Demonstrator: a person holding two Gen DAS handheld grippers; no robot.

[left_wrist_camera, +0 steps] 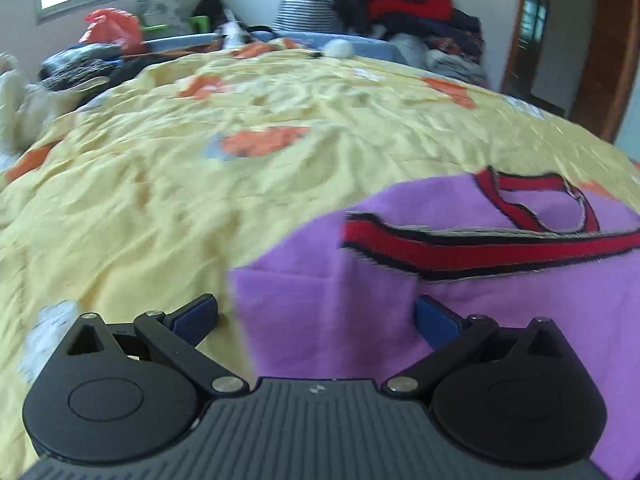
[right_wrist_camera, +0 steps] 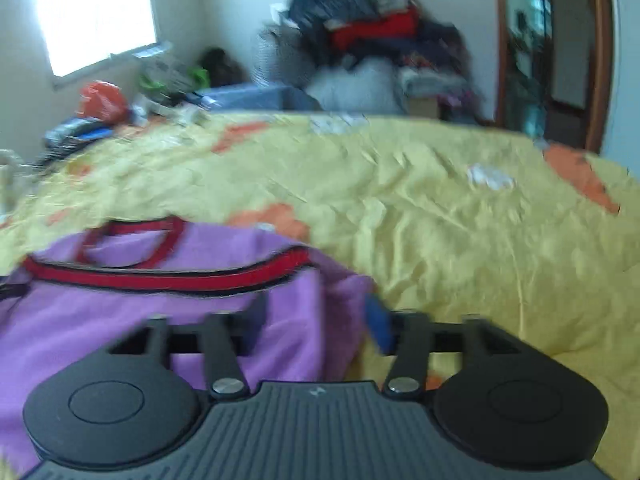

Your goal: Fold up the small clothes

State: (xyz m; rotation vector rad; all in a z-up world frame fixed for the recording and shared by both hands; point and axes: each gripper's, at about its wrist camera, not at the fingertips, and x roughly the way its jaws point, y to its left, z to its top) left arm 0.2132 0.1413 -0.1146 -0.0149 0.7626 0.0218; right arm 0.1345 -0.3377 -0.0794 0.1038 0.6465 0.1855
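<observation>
A small purple garment [left_wrist_camera: 360,292] with red and black trim lies on a yellow bedsheet [left_wrist_camera: 200,184]. In the left wrist view my left gripper [left_wrist_camera: 316,316] is open, its fingers spread wide over the garment's left edge, holding nothing. In the right wrist view the same purple garment [right_wrist_camera: 120,312] lies at lower left. My right gripper [right_wrist_camera: 316,320] is open over the garment's right edge, one blue finger pad [right_wrist_camera: 378,324] beside the cloth. The view is blurred.
The yellow sheet with orange patches [right_wrist_camera: 460,220] covers the bed. A tall pile of clothes [left_wrist_camera: 392,4] stands at the far side. A red bag [left_wrist_camera: 114,28] and dark items lie at far left. A wooden door [left_wrist_camera: 600,48] is at right.
</observation>
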